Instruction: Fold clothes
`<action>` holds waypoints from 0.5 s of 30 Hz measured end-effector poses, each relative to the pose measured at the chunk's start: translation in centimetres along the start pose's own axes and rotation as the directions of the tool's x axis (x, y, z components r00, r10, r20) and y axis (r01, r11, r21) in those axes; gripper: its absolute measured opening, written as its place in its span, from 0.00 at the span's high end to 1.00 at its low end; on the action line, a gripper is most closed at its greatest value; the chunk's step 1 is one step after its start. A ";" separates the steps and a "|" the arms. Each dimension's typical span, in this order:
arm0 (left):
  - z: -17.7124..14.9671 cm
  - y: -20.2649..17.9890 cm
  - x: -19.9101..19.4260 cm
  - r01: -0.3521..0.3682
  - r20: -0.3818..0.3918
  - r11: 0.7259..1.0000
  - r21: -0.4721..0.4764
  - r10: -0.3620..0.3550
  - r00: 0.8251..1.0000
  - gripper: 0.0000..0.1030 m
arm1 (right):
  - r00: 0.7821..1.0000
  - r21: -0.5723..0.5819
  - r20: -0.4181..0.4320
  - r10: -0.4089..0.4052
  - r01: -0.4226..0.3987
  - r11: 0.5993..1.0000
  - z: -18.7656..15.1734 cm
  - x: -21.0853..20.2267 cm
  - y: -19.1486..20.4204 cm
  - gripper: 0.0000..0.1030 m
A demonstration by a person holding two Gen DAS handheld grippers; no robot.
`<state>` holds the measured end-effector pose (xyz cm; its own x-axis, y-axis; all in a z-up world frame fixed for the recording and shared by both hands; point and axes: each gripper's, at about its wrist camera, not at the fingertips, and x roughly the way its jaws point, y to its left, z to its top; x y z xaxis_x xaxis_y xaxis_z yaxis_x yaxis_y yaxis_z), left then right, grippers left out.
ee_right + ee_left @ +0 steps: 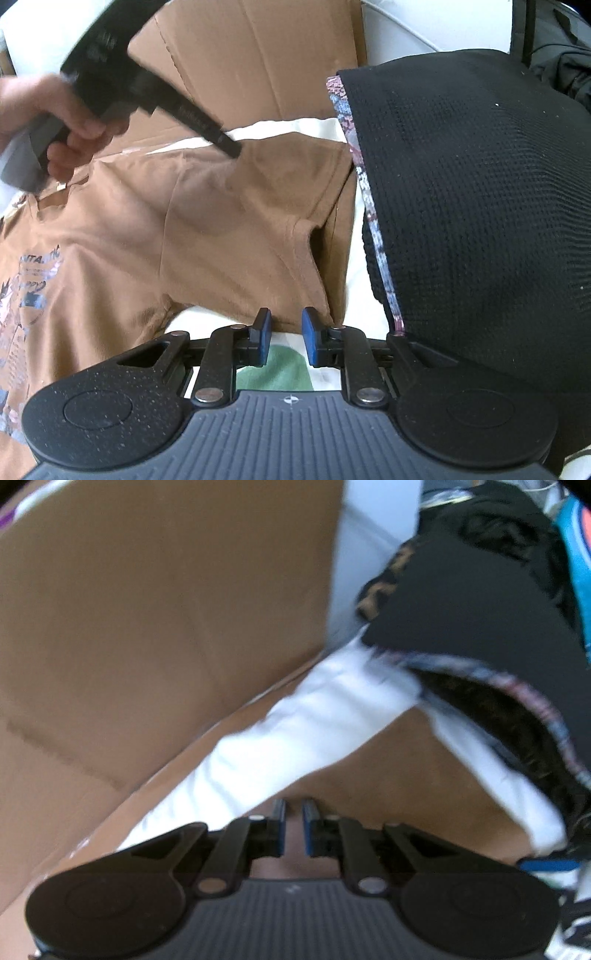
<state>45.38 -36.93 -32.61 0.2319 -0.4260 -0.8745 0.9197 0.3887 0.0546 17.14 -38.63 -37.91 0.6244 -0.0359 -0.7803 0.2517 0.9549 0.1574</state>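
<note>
The brown T-shirt [229, 221] is soft matt cotton-like cloth; the black garment [480, 206] is coarse, waffle-textured knit; the cardboard [258, 62] is plain matt.

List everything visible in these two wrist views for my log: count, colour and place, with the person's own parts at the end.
T-shirt: one, brown with a printed graphic at the left, spread flat on the white surface, sleeve toward the right gripper.
Cardboard: one sheet, brown, creased, behind the T-shirt.
Knit garment: one, black with a multicoloured patterned edge, piled to the right.
White surface: one, with a green patch, under the clothes.
Left gripper: one, black, tip over the T-shirt's shoulder; fingers apart in its own view, nothing between them.
Right gripper: one, black with blue pads, open at the sleeve hem.
Hand: one, holding the left gripper.
</note>
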 end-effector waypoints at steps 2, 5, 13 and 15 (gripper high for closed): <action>0.7 -0.9 -0.2 0.024 0.021 1.000 0.011 -0.024 0.999 0.90 | 1.000 0.005 -0.002 0.002 -0.002 1.000 -0.1 0.0 0.0 0.77; 1.4 -2.5 -0.3 0.053 0.042 0.998 0.020 -0.054 0.998 0.89 | 1.000 0.002 -0.001 0.007 -0.007 1.000 -0.2 0.0 -0.1 0.77; 1.1 -5.6 1.0 0.064 0.054 0.998 -0.020 -0.063 0.997 0.68 | 1.000 -0.011 0.002 0.014 -0.014 1.000 -0.3 -0.1 0.0 0.77; 0.8 -6.1 1.6 0.043 0.053 0.999 -0.017 -0.042 0.998 0.68 | 1.000 -0.013 0.003 0.013 -0.013 1.000 -0.4 -0.2 0.1 0.77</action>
<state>40.44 -40.62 -33.96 0.2096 -0.4846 -0.8492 0.9234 0.3838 0.0089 16.76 -38.44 -38.01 0.6298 -0.0247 -0.7764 0.2343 0.9590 0.1596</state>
